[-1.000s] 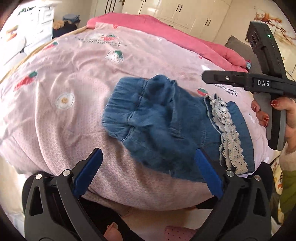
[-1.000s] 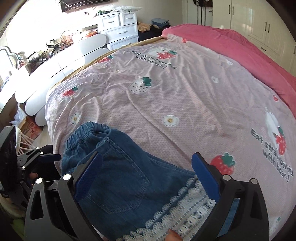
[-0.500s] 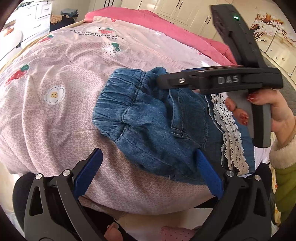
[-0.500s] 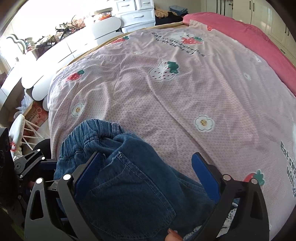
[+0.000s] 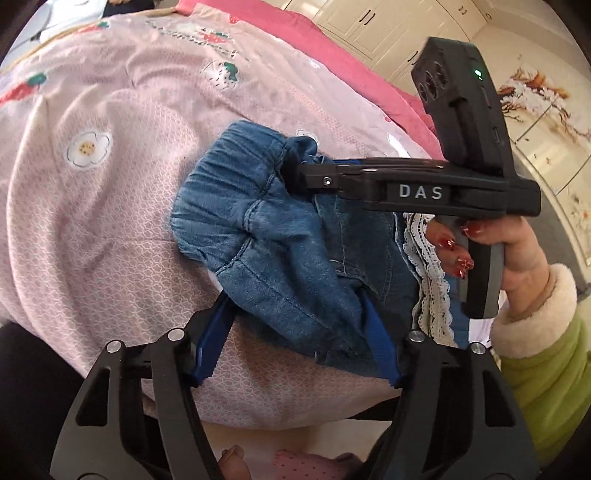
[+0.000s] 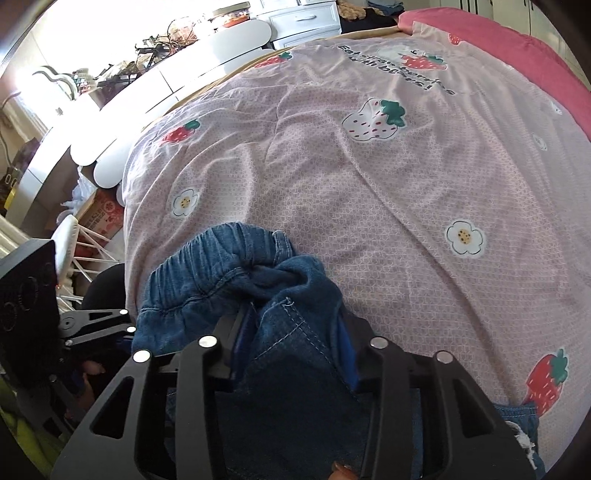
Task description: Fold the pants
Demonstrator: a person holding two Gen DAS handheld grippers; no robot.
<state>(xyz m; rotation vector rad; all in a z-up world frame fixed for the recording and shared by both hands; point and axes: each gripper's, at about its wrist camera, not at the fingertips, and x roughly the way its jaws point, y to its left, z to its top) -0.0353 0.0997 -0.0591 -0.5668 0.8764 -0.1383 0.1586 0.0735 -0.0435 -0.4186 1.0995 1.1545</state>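
Blue denim pants (image 5: 280, 254) with white lace trim (image 5: 430, 273) lie bunched near the front edge of the pink bed. My left gripper (image 5: 295, 332) has its blue pads partly closed around the near denim edge. My right gripper (image 6: 291, 332) is closed on a bunch of denim near the waistband (image 6: 207, 258). In the left wrist view the right gripper (image 5: 295, 175) reaches in from the right over the waistband (image 5: 229, 177), held by a hand with red nails.
The pink strawberry-print duvet (image 6: 369, 184) covers the bed, with a darker pink blanket (image 5: 295, 40) at the back. White furniture and clutter (image 6: 147, 74) stand beyond the bed's left side. White wardrobes (image 5: 388, 22) are behind.
The right gripper moved left over the pants and closed on the denim near the waistband. The left gripper's pads closed in on the near edge. The fabric bunched up.
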